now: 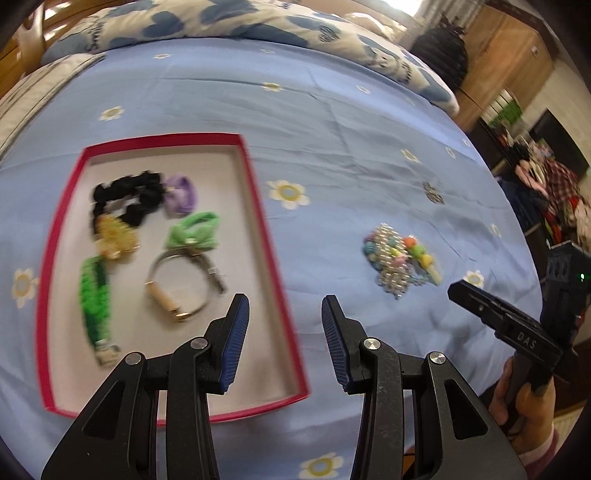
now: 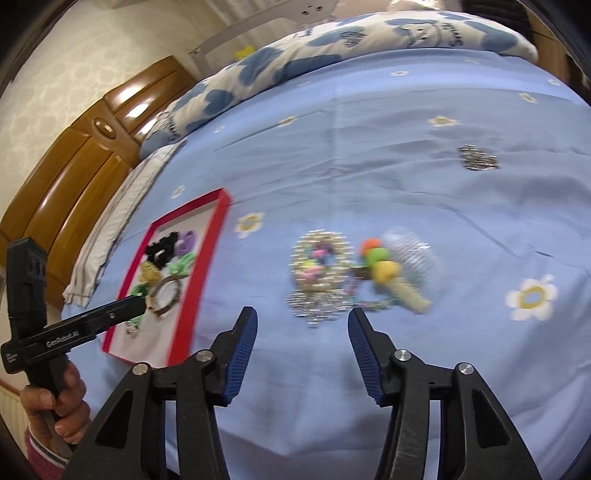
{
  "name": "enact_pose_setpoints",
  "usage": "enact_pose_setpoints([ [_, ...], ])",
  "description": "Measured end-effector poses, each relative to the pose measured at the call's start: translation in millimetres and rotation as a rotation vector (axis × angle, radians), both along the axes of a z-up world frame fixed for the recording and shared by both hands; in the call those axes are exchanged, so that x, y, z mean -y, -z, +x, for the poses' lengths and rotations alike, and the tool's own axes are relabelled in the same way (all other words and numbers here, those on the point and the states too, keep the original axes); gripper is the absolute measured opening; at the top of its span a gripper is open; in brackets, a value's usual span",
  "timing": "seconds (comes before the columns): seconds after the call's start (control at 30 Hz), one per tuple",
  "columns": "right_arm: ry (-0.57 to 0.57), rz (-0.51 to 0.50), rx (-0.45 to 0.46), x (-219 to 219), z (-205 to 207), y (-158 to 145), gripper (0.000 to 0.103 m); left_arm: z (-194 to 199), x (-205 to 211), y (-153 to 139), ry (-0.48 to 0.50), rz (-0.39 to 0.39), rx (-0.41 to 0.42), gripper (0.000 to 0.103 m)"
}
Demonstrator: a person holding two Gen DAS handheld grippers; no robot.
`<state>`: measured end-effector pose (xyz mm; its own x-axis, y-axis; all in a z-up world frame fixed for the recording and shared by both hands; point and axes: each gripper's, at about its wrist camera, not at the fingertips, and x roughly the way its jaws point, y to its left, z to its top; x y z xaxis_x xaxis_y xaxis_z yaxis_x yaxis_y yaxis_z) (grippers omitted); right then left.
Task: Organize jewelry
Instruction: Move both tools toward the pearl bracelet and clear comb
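Pearly beads, pastel charms and a yellow-green tassel make up the tangled jewelry pile (image 2: pixel 332 277) lying on the blue flowered bedsheet (image 2: pixel 406 166), right of the red-rimmed tray (image 1: pixel 258 206) of bracelets and scrunchies. Left hand-held gripper (image 1: pixel 284 317) and right hand-held gripper (image 2: pixel 303 332) both gape wide, empty.

A: What does it all rest on?
B: A bed under a pale blue sheet (image 2: pixel 388 155) printed with white-and-yellow daisies; a duvet (image 2: pixel 280 70) patterned with blue hearts is bunched along the far edge.
A: And around the bed?
B: A glossy wooden headboard (image 2: pixel 74 177) against cream patterned wallpaper (image 2: pixel 55 66), a wooden wardrobe (image 1: pixel 513 55), and bright daylight (image 1: pixel 413 5) beyond the duvet
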<state>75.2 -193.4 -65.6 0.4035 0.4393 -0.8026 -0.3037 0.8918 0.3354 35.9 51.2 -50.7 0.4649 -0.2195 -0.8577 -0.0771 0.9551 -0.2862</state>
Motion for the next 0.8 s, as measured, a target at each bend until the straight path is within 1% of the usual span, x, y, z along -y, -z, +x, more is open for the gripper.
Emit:
enact_pose_setpoints([
  [0.1, 0.025, -0.028, 0.015, 15.9, 4.8, 1.1, 0.055, 10.4, 17.7, 1.7, 0.036, -0.004, -0.002, 0.039],
  [0.17, 0.037, -0.052, 0.02, 25.6, 8.2, 2.4, 0.061, 16.5, 27.0, 3.3, 0.051, -0.003, -0.007, 0.039],
  [0.27, 0.038, -0.071, 0.028, 33.8, 14.9, 4.1, 0.062, 26.9, 39.9, 5.6, 0.074, -0.007, -0.011, 0.039],
  [0.33, 0.023, -0.067, 0.018, 35.6, 19.9, 6.7, 0.062, 34.4, 48.5, 6.5, 0.09, -0.009, -0.014, 0.039],
  [0.53, -0.009, -0.104, 0.012, 38.8, 31.7, 14.0, 0.062, 56.7, 66.4, 12.0, 0.124, -0.026, -0.028, 0.039],
  [0.8, -0.096, -0.142, 0.015, 35.2, 48.0, 19.6, 0.062, 88.0, 89.3, 27.0, 0.17, -0.029, -0.063, 0.039],
])
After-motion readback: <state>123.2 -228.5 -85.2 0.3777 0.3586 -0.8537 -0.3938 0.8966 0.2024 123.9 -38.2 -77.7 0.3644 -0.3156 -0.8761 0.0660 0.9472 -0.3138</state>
